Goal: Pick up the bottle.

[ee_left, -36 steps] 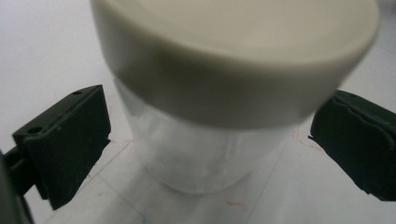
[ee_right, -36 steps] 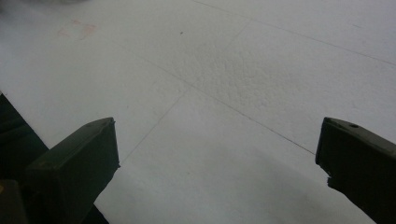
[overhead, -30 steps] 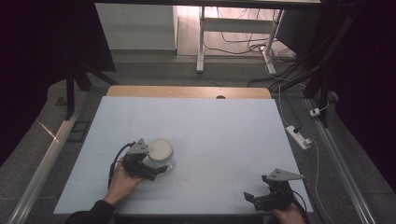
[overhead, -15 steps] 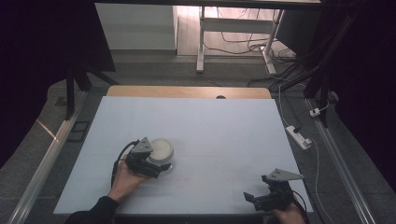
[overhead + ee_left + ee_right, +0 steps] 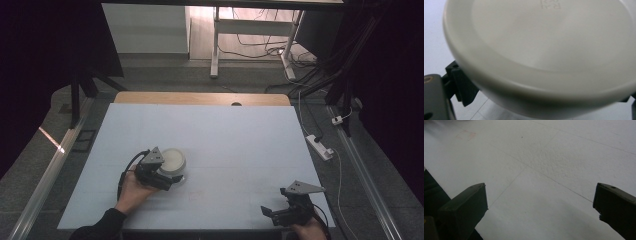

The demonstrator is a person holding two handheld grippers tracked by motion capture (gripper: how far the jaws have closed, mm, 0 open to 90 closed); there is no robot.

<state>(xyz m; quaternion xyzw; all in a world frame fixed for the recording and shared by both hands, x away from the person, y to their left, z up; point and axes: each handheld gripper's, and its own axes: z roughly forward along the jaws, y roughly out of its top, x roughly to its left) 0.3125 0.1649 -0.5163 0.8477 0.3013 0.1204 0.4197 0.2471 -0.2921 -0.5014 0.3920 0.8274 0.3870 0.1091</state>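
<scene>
A round clear jar with a white lid [image 5: 172, 160] stands on the white table [image 5: 235, 145] at the front left. My left gripper [image 5: 162, 179] reaches it from the near side, jaws either side of its body and closed against it. In the left gripper view the white lid [image 5: 544, 42] looms very close, my left gripper [image 5: 546, 102] straddles the jar, and one black fingertip [image 5: 461, 86] shows at its left flank. My right gripper [image 5: 275, 215] rests at the front right edge, open. In the right gripper view my right gripper [image 5: 541, 205] has bare table between its jaws.
The table's near edge [image 5: 439, 185] runs close behind the right gripper's left jaw. A wooden strip [image 5: 200, 98] borders the far edge. A power strip [image 5: 320, 146] and cables lie on the floor at the right.
The left hand and gripper have shifted slightly at the jar. The right gripper has stayed put.
</scene>
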